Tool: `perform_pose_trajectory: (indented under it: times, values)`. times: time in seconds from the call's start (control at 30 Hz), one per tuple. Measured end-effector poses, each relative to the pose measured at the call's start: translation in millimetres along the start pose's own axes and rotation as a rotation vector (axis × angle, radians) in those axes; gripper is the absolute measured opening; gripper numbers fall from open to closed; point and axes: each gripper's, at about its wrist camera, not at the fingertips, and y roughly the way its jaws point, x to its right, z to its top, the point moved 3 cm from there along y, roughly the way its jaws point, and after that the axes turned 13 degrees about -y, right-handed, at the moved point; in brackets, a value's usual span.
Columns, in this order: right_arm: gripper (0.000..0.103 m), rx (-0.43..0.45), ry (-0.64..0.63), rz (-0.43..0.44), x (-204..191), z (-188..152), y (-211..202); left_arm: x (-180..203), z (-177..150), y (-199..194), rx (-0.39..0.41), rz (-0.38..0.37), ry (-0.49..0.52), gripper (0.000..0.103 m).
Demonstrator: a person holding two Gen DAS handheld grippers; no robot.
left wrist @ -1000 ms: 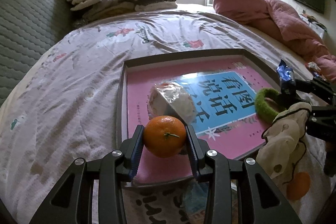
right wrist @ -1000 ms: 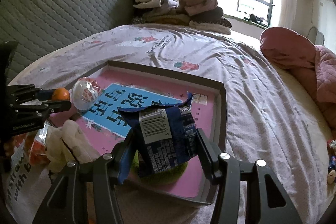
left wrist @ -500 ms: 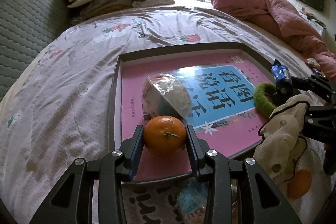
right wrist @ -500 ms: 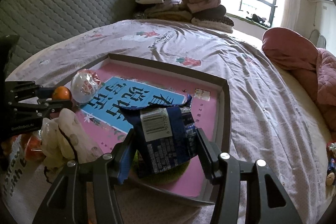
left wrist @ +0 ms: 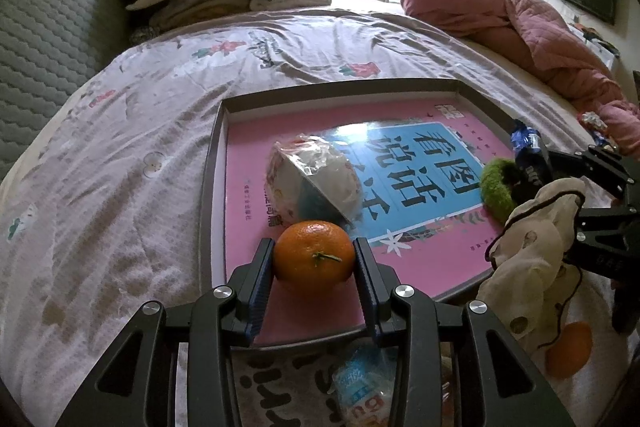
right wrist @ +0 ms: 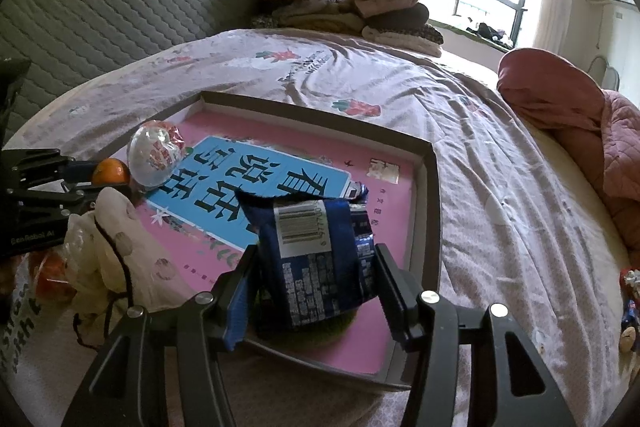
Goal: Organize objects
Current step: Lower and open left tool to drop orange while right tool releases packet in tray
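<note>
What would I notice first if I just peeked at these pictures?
Probably the bright orange, pinched in the left gripper over the near edge of the big pink tray on the bed. Then the blue snack packet, held in the right gripper above the tray's other near corner.

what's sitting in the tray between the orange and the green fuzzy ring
A clear-wrapped round snack lies on the pink tray, behind the orange and left of the green ring; the left wrist view shows it.

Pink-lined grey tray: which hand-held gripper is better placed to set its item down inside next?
Probably the left hand-held gripper: its round orange mandarin hangs over bare pink tray floor. The right, holding the blue foil packet, sits over a green fuzzy ring.
</note>
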Motion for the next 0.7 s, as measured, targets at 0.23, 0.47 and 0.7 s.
perform_pose_trajectory:
  times: [0.23, 0.47, 0.7]
  values:
    - [0.057, -0.015, 0.036, 0.017, 4.4, -2.8, 2.2, -0.2, -0.1, 0.4, -0.003, -0.002, -0.003, 0.040]
    - [0.059, -0.021, 0.052, 0.026, 6.5, -3.0, 1.8, -1.3, 0.6, -0.2, -0.010, 0.016, -0.005, 0.045]
    - [0.061, -0.012, 0.046, 0.028, 5.8, -2.0, -2.3, -4.0, 1.4, -1.8, -0.010, 0.020, -0.011, 0.046]
